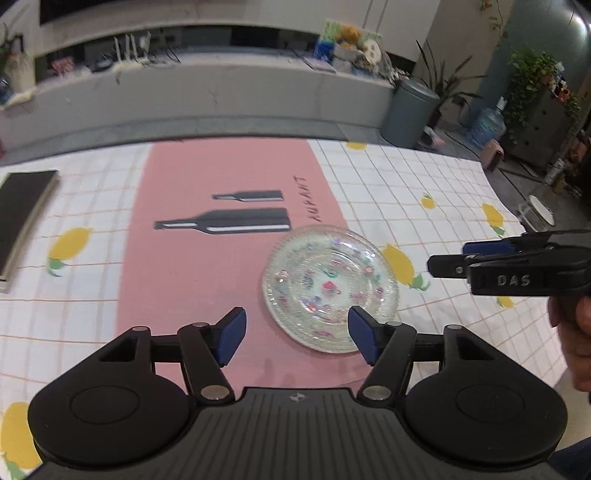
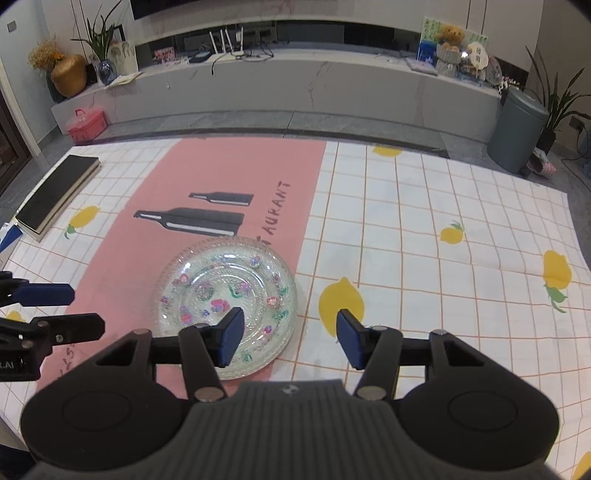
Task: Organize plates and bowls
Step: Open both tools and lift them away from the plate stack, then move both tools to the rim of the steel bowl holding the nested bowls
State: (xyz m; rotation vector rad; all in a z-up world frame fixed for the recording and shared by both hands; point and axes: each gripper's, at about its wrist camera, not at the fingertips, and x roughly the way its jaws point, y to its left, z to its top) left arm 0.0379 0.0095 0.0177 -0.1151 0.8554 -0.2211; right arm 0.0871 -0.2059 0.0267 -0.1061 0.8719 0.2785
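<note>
— Where is the glass plate?

— Flat on the tablecloth, straddling the edge of the pink panel with the two printed bottles and the white checked part with lemons (it is clear, ribbed, with small painted flowers).

— And the grippers?

— The left gripper hovers over the plate's near-left rim, jaws spread, gripping nothing. The right gripper hangs just right of the plate, also parted and empty.

— What else sits on the cloth?

— A dark book at the far left corner, well apart from the plate.

— The room beyond?

— A long grey stone ledge with a teddy bear, a gold vase, potted plants, and a grey bin on the floor at right
</note>
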